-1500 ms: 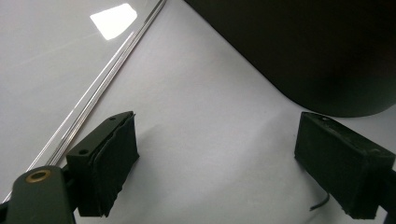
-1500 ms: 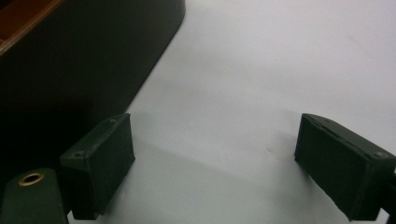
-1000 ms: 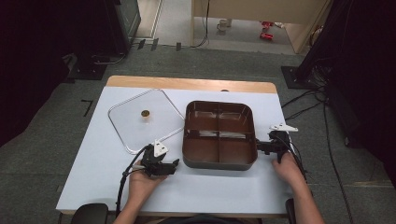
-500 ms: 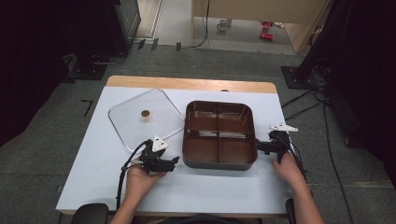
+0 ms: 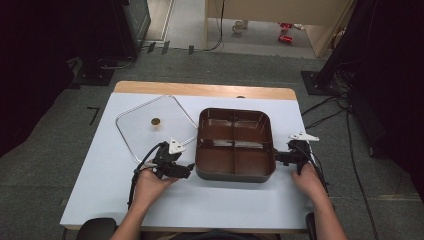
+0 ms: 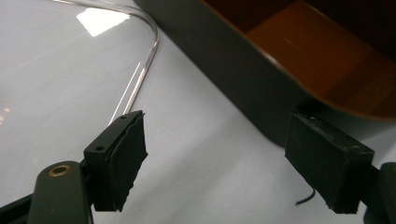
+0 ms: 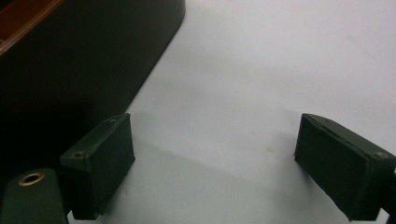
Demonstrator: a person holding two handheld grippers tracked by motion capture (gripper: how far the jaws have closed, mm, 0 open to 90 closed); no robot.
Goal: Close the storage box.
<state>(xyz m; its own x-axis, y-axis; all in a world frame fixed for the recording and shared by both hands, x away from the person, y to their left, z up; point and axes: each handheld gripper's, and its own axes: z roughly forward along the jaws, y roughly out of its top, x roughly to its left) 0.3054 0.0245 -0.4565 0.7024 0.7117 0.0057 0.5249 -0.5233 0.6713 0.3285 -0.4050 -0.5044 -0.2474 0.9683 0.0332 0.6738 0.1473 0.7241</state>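
Note:
A dark brown tray (image 5: 235, 142) with four compartments stands in the middle of the white table (image 5: 100, 170). A clear square lid (image 5: 145, 137) with a small gold knob (image 5: 155, 121) lies flat to its left. My left gripper (image 5: 189, 170) is at the tray's near left corner, and its jaws have just been opening, with nothing between them. In the left gripper view the left gripper (image 6: 224, 165) frames bare table, the tray's wall (image 6: 233, 88) just beyond the right jaw. My right gripper (image 5: 276, 157) stands open beside the tray's right side. In the right gripper view the right gripper (image 7: 222, 163) has the tray (image 7: 79, 60) at its left.
The lid's rounded rim (image 6: 144, 70) lies close to the tray's left wall. A wooden strip (image 5: 200, 90) runs along the table's far edge. Cables trail from both grippers toward the front edge. Dark stands and grey floor surround the table.
My left gripper has lifted a little and shifted toward the tray's corner, its jaws standing wider than before. The right gripper, the tray and the lid have not moved.

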